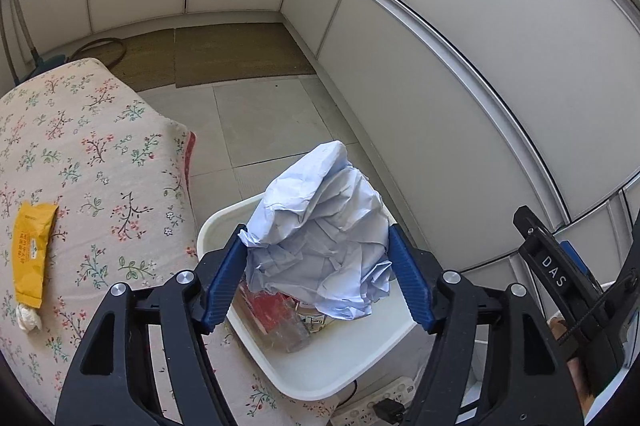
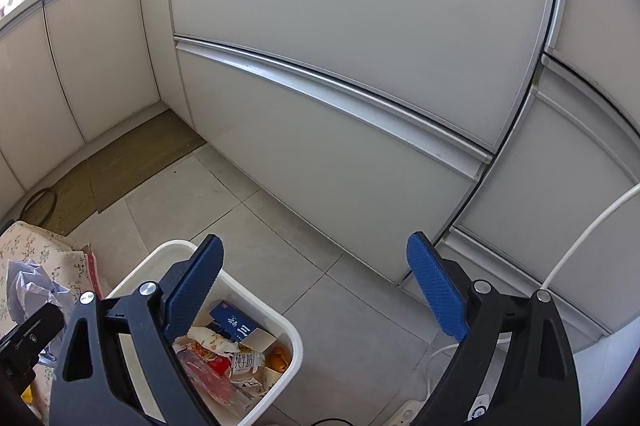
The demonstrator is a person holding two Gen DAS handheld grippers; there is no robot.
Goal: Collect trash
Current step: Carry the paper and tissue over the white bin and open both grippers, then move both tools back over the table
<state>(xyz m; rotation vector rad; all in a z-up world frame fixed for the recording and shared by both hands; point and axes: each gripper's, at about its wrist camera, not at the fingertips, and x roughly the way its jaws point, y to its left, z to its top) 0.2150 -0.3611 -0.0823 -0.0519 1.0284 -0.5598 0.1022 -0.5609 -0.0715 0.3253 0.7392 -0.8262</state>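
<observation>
- Pale cabinet fronts (image 2: 360, 26) and grey floor tiles (image 1: 264, 122) fill the background; the white bin (image 1: 336, 366) sits lower centre.
- Left gripper (image 1: 318, 266) pinches crumpled blue paper (image 1: 320, 226) over the bin; loosening early could drop it onto the floral bedding (image 1: 92, 154).
- Right gripper (image 2: 316, 290) is spread wide, holding nothing.
- Yellow packet (image 1: 34, 250), at left, is uncollected.

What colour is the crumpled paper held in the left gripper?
Pale blue. The crumpled paper shows best in the left wrist view.
</observation>
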